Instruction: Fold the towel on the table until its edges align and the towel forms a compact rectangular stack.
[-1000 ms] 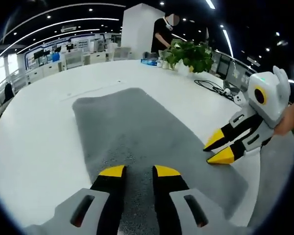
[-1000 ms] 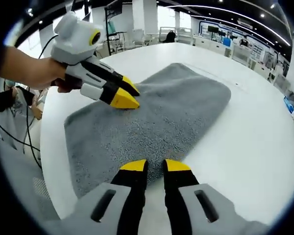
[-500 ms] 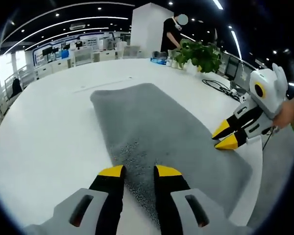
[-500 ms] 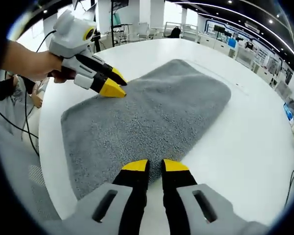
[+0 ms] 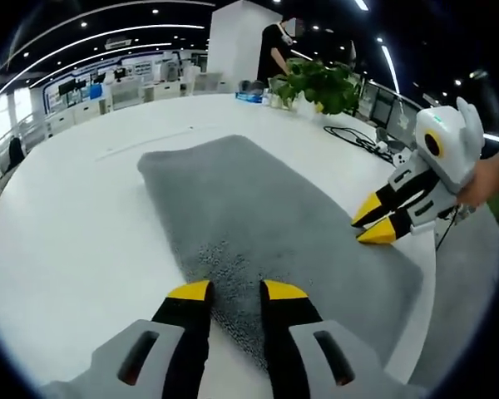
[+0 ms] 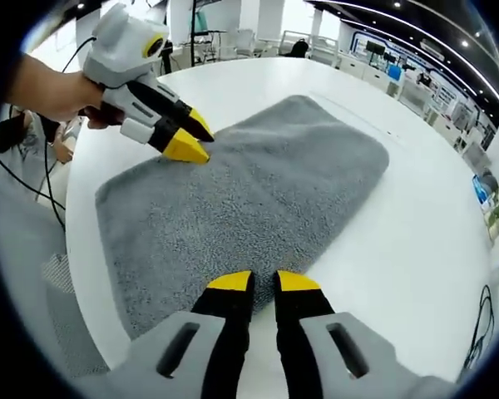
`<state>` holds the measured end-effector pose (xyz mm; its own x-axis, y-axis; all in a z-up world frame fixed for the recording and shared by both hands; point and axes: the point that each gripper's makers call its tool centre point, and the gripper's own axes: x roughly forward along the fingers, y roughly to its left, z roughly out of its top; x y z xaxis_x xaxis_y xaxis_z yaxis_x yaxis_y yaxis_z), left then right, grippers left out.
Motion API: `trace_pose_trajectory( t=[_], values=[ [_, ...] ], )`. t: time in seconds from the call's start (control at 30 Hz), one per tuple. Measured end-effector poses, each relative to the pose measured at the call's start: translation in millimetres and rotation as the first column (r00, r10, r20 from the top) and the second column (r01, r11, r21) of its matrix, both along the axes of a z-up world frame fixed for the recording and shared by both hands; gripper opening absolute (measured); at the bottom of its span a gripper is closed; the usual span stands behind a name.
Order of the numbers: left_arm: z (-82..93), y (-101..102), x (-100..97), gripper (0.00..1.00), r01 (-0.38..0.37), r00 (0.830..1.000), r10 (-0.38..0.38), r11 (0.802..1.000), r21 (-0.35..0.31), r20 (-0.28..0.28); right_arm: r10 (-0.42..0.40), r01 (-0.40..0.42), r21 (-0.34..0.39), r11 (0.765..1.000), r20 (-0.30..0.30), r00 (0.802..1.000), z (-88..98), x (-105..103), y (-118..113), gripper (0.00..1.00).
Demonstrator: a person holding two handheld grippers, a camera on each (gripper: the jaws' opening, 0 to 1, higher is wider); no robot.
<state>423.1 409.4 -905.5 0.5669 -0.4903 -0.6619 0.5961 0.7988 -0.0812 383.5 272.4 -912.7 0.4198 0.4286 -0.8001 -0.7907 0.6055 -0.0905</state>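
A grey towel [image 5: 266,216] lies spread flat in one layer on the white round table [image 5: 66,216]. In the left gripper view my left gripper [image 5: 237,291] hovers low over the towel's near long edge, its jaws a little apart with nothing held between them. My right gripper [image 5: 374,224] comes in from the right at the opposite long edge. In the right gripper view the towel [image 6: 258,191] runs away from my right gripper [image 6: 264,283], whose jaws stand narrowly apart over the near edge. The left gripper [image 6: 190,137], held by a hand, points at the far edge.
A potted plant [image 5: 316,83] and a standing person [image 5: 274,50] are at the table's far side. Black cables [image 5: 358,137] lie near the plant. The table's rim [image 5: 428,274] curves close behind the right gripper. Bare tabletop [image 6: 416,241] surrounds the towel.
Both cameras shifted slightly. The left gripper has drawn back from over the towel to its long edge. The towel lies as before, flat and unfolded.
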Motion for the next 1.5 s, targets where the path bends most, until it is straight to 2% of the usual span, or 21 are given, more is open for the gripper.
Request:
trace_pose_trajectory(
  t=[0.17,0.37,0.43,0.63,0.9,0.97,1.17,1.33,1.37,1.4,1.5],
  values=[
    [-0.2,-19,-5.7,0.25,0.027,1.000,-0.027,1.000,-0.003,-0.008,0.022,-0.022,-0.054,0.998,0.007,1.000,0.0,0,-19,0.09],
    [-1.3,-37,-8.6,0.28,0.048,0.999,-0.048,0.999,-0.006,-0.007,0.021,-0.020,-0.083,0.996,0.010,1.000,-0.6,-1,-36,0.08],
    [-1.5,-43,-9.0,0.28,0.049,0.999,-0.049,0.999,-0.008,-0.011,0.046,-0.044,-0.113,0.993,0.021,0.999,-0.5,0,-41,0.08],
    [-1.0,-63,-3.3,0.29,0.087,0.996,-0.087,0.996,0.032,-0.012,0.042,-0.039,-0.121,0.992,0.022,0.999,-0.7,4,-59,0.08],
    [-3.5,-71,2.0,0.30,0.087,0.996,-0.087,0.994,0.060,0.003,0.054,-0.051,-0.086,0.995,0.030,0.998,-1.4,6,-65,0.08],
    [-3.1,-74,3.5,0.30,0.078,0.997,-0.078,0.995,0.057,0.006,0.072,-0.066,-0.094,0.993,0.054,0.996,-1.0,8,-67,0.08],
    [-2.3,-82,7.5,0.29,0.109,0.993,-0.114,0.983,0.144,0.022,0.043,-0.038,-0.074,0.997,0.064,0.997,-0.5,9,-71,0.07],
    [-0.9,-86,8.2,0.29,0.121,0.992,-0.127,0.979,0.163,0.025,0.070,-0.061,-0.105,0.993,0.079,0.994,-1.0,7,-73,0.07],
    [-0.8,-85,8.7,0.30,0.105,0.994,-0.110,0.982,0.159,0.019,0.018,-0.013,-0.074,0.997,0.065,0.998,-1.1,6,-74,0.07],
    [0.2,-83,9.3,0.31,0.094,0.995,-0.098,0.983,0.160,0.020,0.005,0.000,-0.069,0.998,0.061,0.998,-0.9,6,-75,0.07],
    [3.3,-83,8.3,0.38,0.074,0.996,-0.080,0.984,0.160,0.031,0.027,-0.020,-0.082,0.996,0.078,0.997,-0.9,6,-74,0.07]
  ],
)
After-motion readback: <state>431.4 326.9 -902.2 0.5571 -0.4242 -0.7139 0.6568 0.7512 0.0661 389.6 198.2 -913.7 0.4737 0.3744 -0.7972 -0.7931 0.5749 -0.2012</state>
